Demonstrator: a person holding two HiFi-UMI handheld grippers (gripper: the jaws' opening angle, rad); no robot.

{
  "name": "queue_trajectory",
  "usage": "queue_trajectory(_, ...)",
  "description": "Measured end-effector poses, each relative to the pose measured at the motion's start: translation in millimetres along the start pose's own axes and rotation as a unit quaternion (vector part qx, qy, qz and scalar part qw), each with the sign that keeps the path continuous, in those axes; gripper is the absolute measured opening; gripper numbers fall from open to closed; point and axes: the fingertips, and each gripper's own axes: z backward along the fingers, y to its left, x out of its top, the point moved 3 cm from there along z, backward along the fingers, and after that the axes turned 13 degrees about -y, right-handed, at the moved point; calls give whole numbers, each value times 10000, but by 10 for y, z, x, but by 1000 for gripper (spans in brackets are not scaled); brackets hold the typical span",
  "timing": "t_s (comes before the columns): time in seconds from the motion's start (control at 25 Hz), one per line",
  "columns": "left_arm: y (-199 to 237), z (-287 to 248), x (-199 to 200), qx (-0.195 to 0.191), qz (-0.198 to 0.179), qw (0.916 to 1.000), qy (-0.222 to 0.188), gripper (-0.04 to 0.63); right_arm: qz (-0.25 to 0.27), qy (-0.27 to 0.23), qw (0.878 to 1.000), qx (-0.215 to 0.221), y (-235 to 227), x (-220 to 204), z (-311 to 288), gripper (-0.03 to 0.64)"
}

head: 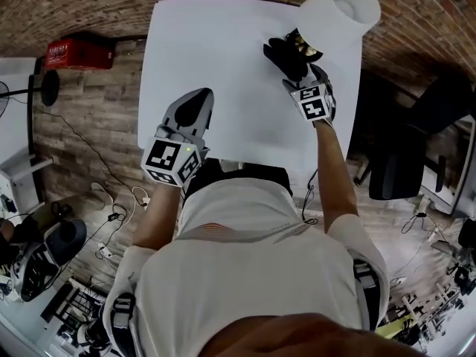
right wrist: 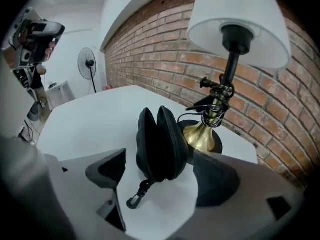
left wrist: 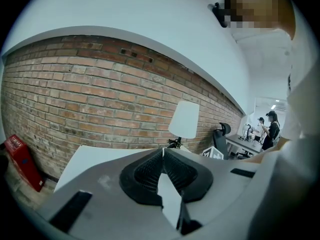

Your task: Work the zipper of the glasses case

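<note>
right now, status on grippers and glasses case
Left gripper shut, empty. Right gripper open, black zippered glasses case between jaws, not gripped. White-shaded brass lamp close behind.

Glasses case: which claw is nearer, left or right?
Right. The right claw, open, is right at the glasses case; the left claw, shut, is far off by the table's left edge.

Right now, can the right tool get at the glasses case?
Probably yes: the right tool is wide open, the glasses case stands on the table straight ahead of its jaws, nothing between.
</note>
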Motion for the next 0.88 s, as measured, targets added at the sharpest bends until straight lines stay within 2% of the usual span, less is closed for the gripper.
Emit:
queue_trajectory(0.2,46,73,-4,53,-19,10000,37,20,-17,111,9999,0,-37,-95,-185,464)
queue_trajectory(0.32,96,139,25,69,-19,10000,49,20,44,95,9999,-36,-34,-91,-168,400)
queue_trajectory(0.4,129,160,43,70,-14,10000,40,20,57,55,10000,-36,-8,-65,-136,310)
queue_trajectory(0.44,140,161,51,59,-14,10000,26,20,56,30,10000,-32,15,-27,-108,301)
queue_trajectory(0.68,169,141,133,-91,-14,9999,-138,20,83,-316,9994,-99,164,266,78,291)
queue_trajectory(0.88,229,139,271,-244,-8,9991,-360,20,-154,-855,9960,-206,318,677,400,291)
